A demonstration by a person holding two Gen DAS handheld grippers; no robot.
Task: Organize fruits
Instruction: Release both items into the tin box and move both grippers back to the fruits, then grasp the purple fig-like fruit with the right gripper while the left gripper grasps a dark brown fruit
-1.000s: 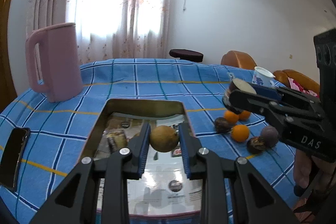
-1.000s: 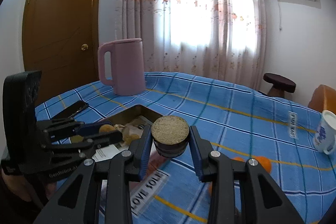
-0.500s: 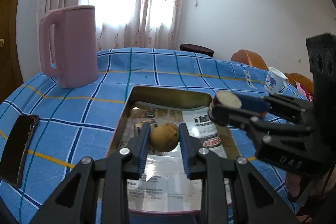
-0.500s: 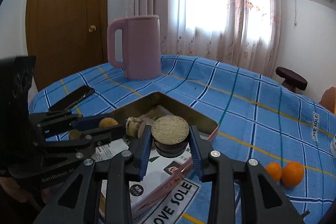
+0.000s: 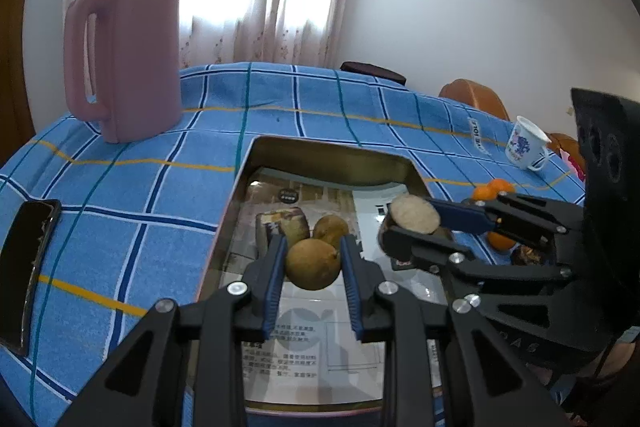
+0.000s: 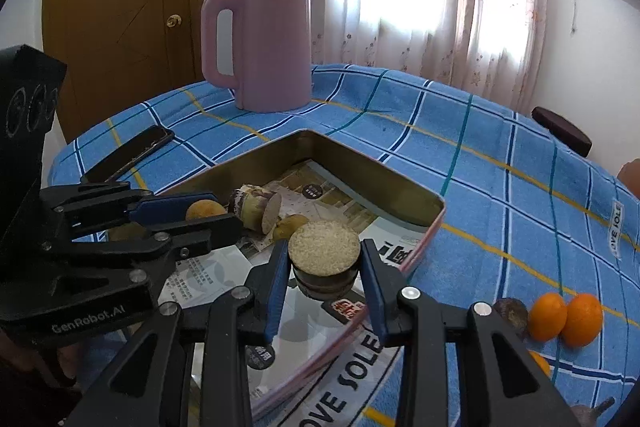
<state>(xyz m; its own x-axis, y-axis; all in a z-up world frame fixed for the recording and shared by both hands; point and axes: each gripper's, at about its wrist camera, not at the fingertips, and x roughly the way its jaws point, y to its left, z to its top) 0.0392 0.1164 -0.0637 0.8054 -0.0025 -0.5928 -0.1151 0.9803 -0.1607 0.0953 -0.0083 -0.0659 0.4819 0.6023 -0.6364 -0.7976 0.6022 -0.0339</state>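
Note:
My left gripper (image 5: 313, 269) is shut on a round brown fruit (image 5: 312, 264) and holds it low over the metal tray (image 5: 332, 155). A second brown fruit (image 5: 330, 227) and a cut sugarcane piece (image 5: 282, 227) lie in the tray just beyond it. My right gripper (image 6: 325, 269) is shut on a short sugarcane piece (image 6: 324, 259) with a pale cut face, above the tray's near right part (image 6: 432, 223). In the left wrist view the right gripper (image 5: 412, 227) hangs over the tray's right side. Oranges (image 6: 564, 319) and a dark fruit (image 6: 510, 311) lie on the cloth right of the tray.
A pink jug (image 5: 124, 59) stands at the far left of the blue checked tablecloth (image 5: 320, 99). A black phone (image 5: 28, 263) lies left of the tray. A white mug (image 5: 524, 143) stands at the far right. Printed paper (image 5: 316, 347) lines the tray.
Both grippers have moved closer over the tray with their loads. The left one has lowered its brown fruit next to the fruit lying there. The right one has come over the tray's right side.

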